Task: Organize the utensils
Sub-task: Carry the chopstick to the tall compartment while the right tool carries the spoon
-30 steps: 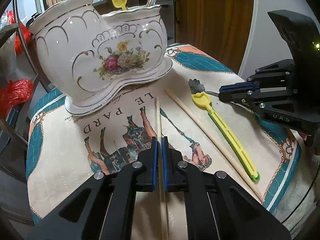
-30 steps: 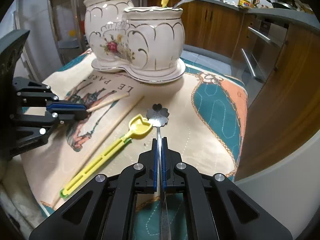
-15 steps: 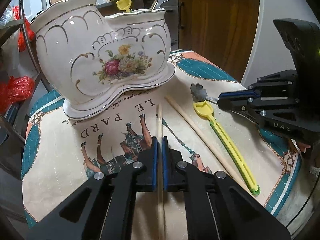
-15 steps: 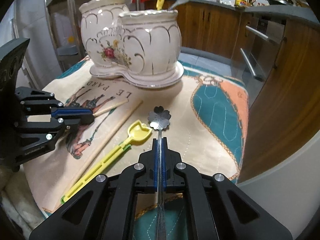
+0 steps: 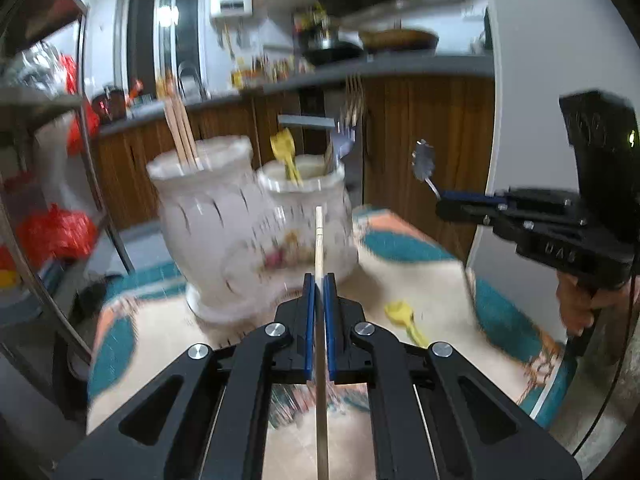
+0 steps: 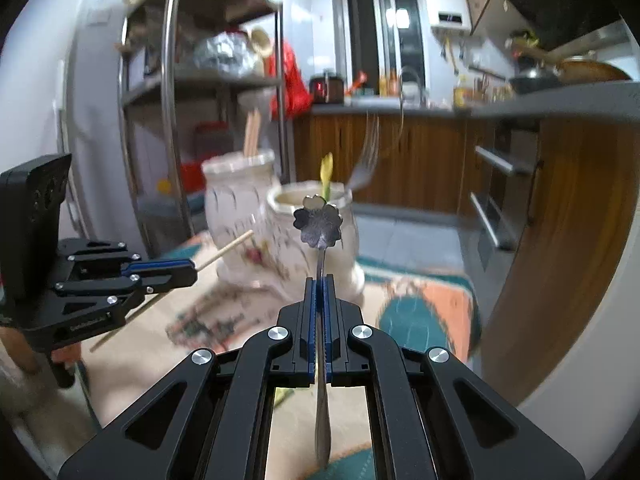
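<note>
Moved: both tools now lifted off the cloth (image 5: 404,264).
Left gripper (image 5: 319,280): clamped on chopstick (image 5: 319,240).
Right gripper (image 6: 319,282): clamped on spoon (image 6: 319,222), before holder (image 6: 240,208).

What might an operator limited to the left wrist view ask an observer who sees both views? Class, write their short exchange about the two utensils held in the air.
Operator: I see the right claw only from the side. Is it shut on the spoon?
Observer: Yes. In the right wrist view its jaws are closed on the spoon's handle, which runs back between them.
Operator: How does my chopstick sit in the left claw?
Observer: Seen from the side, it slants upward out of the claw, and its tip lies in front of the taller pot.
</note>
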